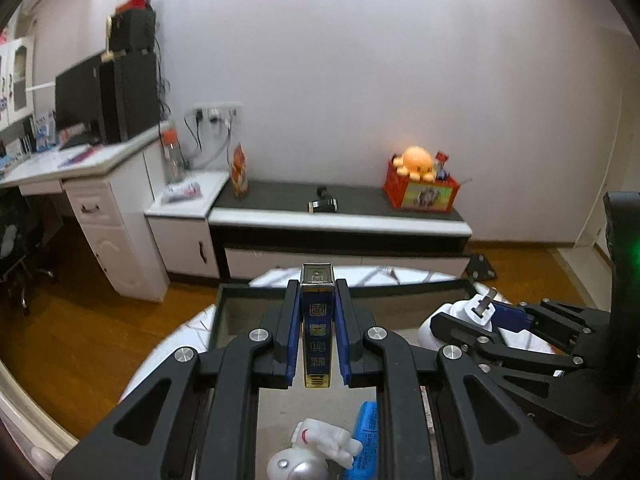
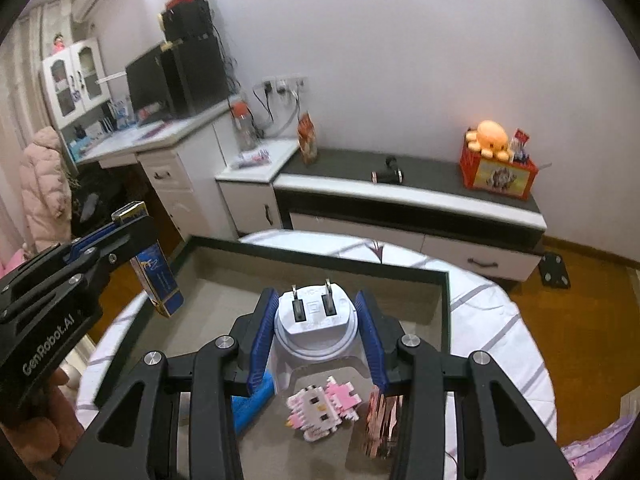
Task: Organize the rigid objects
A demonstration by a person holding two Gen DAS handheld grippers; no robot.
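Above the tray (image 2: pixel 440 276), left tool (image 1: pixel 317 332) clamps blue box (image 1: pixel 316 332), right tool (image 2: pixel 316 332) clamps plug (image 2: pixel 314 320).

An orange plush octopus (image 2: pixel 490 136) sits atop a red crate (image 2: pixel 496 174) on the low dark-topped cabinet (image 2: pixel 420 196).

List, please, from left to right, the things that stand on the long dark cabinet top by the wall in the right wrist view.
Orange printed packet → small black device → red crate with the orange octopus toy on top.
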